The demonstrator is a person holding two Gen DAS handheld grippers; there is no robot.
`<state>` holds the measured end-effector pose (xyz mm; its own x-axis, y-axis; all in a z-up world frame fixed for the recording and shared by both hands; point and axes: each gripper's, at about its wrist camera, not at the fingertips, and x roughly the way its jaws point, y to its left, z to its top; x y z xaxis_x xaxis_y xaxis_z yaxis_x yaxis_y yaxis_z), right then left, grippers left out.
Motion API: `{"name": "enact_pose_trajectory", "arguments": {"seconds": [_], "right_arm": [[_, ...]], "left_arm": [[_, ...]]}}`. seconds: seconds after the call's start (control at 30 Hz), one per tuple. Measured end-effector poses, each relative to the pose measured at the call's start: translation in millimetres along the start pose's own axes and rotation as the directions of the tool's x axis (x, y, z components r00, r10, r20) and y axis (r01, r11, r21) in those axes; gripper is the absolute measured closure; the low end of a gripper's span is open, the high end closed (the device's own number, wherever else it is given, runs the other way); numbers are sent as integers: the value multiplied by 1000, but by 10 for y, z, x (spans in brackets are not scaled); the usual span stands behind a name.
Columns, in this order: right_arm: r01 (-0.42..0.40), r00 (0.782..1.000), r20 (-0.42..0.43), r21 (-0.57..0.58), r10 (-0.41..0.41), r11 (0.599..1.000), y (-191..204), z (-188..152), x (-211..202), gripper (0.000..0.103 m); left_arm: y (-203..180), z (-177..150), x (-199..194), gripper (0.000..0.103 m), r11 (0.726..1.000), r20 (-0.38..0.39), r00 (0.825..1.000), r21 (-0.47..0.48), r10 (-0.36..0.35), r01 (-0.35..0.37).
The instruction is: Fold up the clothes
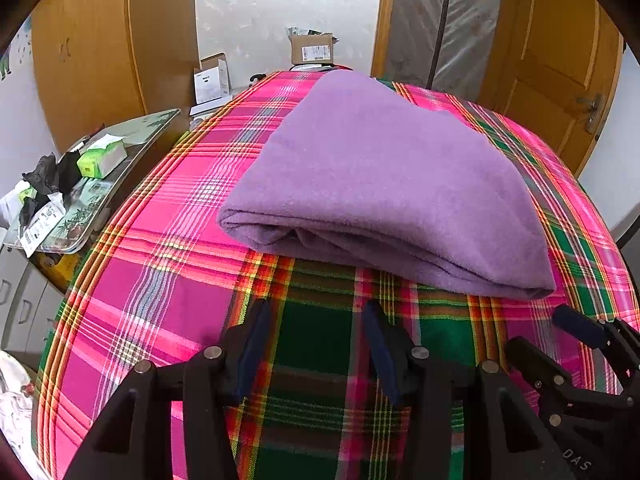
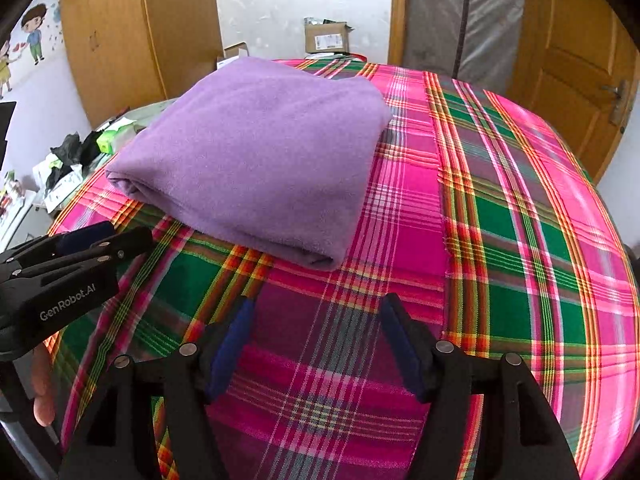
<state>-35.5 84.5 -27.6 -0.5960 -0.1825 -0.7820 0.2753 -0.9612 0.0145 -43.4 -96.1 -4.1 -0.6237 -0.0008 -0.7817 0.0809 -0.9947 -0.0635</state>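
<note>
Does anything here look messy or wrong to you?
Not much. The purple cloth lies folded on the plaid cover, its loose layers showing along the near edge. Both tools, left and right, hang open, holding nothing. Only the side table looks cluttered.

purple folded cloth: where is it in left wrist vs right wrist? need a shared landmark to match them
Left wrist: the purple folded cloth lies centre to right on the plaid cover, its folded edge facing the open left tongs.
Right wrist: the same cloth lies left of centre, beyond the open right tongs.
Shared landmark: the cardboard box at the far wall, behind the cloth in both views.
</note>
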Motion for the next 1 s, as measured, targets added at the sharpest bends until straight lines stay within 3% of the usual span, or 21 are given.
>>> {"name": "enact_pose_trajectory", "arguments": {"seconds": [0.23,1.0], "right_arm": [[0,1000,1,0,0,1000,12,-21,-14,34],[-1,1000,1,-1,1,1000,19,-8,5,34]], "left_arm": [[-45,11,12,54,999,-3,1000,34,30,-30],[-27,14,29,54,999,-3,999,26,34,-34]]}}
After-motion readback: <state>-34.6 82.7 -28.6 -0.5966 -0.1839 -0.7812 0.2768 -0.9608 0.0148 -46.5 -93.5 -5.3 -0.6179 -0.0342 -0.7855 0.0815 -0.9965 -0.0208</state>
